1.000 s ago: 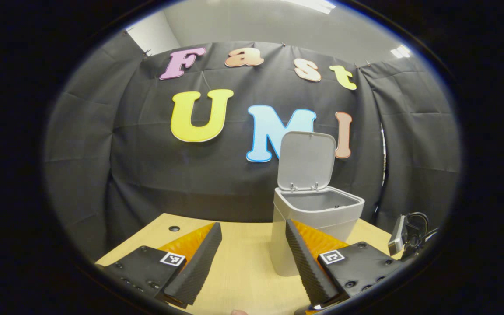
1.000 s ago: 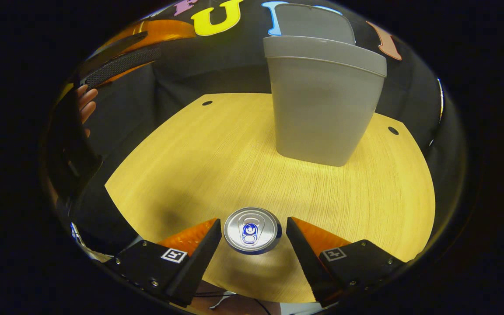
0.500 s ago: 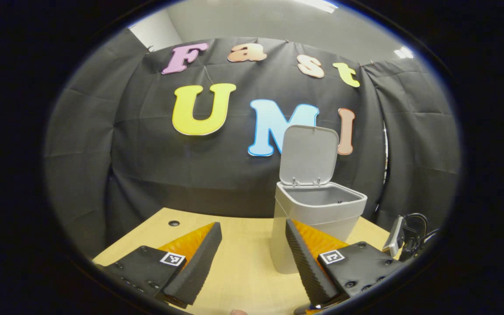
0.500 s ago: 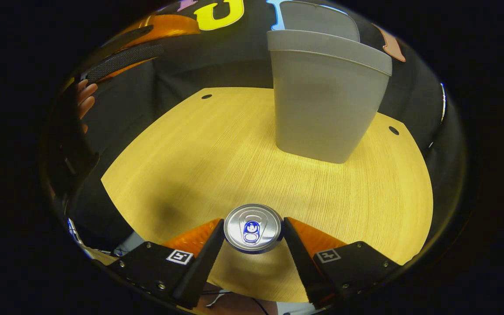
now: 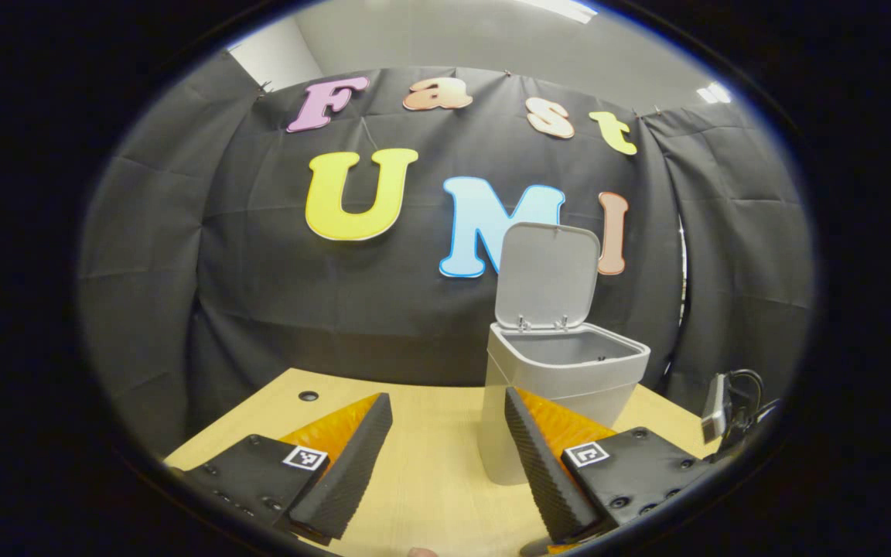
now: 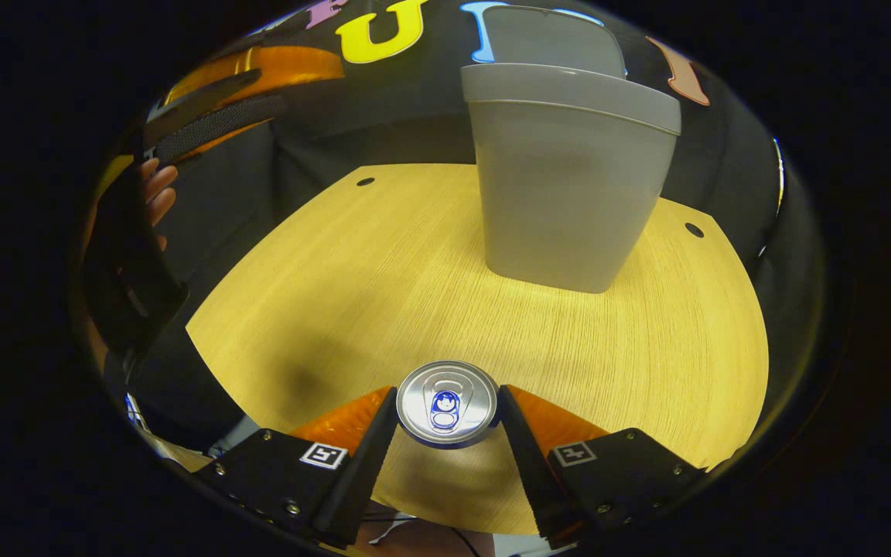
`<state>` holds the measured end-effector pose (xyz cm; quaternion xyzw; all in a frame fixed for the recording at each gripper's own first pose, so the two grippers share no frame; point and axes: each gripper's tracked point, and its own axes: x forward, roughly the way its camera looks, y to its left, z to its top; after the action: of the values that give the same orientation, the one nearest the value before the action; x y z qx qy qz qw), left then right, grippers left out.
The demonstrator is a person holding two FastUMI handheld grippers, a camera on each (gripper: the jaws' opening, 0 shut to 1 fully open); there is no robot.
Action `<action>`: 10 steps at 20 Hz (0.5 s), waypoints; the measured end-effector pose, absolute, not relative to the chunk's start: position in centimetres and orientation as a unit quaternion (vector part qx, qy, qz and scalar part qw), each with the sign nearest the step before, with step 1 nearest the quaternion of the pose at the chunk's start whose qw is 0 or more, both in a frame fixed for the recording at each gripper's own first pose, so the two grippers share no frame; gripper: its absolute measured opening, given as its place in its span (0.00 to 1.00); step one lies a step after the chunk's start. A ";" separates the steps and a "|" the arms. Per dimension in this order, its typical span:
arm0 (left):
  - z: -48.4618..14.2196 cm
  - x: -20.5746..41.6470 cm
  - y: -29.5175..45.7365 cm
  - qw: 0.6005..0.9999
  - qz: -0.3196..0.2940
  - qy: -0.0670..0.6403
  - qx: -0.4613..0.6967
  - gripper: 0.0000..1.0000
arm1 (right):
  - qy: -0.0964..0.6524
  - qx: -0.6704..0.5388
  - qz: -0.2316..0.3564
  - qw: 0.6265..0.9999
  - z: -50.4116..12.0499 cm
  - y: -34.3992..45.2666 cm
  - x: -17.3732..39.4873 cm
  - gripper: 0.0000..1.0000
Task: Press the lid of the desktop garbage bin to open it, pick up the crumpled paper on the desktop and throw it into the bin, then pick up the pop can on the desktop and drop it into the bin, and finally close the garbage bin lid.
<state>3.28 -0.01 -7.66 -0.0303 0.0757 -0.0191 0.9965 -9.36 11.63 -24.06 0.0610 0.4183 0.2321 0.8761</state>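
The right gripper [image 6: 447,422] has closed its 2 fingers onto the pop can [image 6: 447,393]: 1.0 s ago there was a clear gap on each side of the can, and now both fingers press against its sides near the top, so the grasp looks made and the can is ready to be lifted. The can stands upright on the desktop [image 6: 384,278] near its front edge, well apart from the garbage bin [image 6: 569,186], which sits toward the back of the table. In the left gripper view the bin [image 5: 561,387] has its lid [image 5: 547,275] standing up and open, so the first step is done; no crumpled paper lies on the wood, which suggests that step is finished too, though the inside of the bin cannot be checked for it. The left gripper [image 5: 445,456] hangs with its fingers wide apart and nothing between them, above the front left part of the table; it also appears at the upper left of the right gripper view, held by a hand [image 6: 158,193], well clear of the route. The open wood between can and bin leaves a free path, but the can must rise above the bin's rim before moving over the opening, and the raised lid stands at the back as a stop. A cabled device [image 5: 724,414] sits off the table's right side.
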 end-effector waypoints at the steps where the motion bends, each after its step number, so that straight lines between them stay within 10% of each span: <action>1: -7.5 3.3 0.0 0.997 -0.019 0.075 -0.031 0.96 | 0.413 0.066 0.229 0.879 -23.7 11.3 -9.1 0.81; 10: -7.3 3.3 -0.7 0.997 -0.030 0.072 -0.026 0.96 | 0.346 0.102 0.212 0.908 -18.9 8.7 -7.7 0.81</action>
<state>3.26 -0.75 -7.31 -0.0264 0.0718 -0.0296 0.9966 -7.70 8.69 -18.95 0.1021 0.3462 0.2118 0.9082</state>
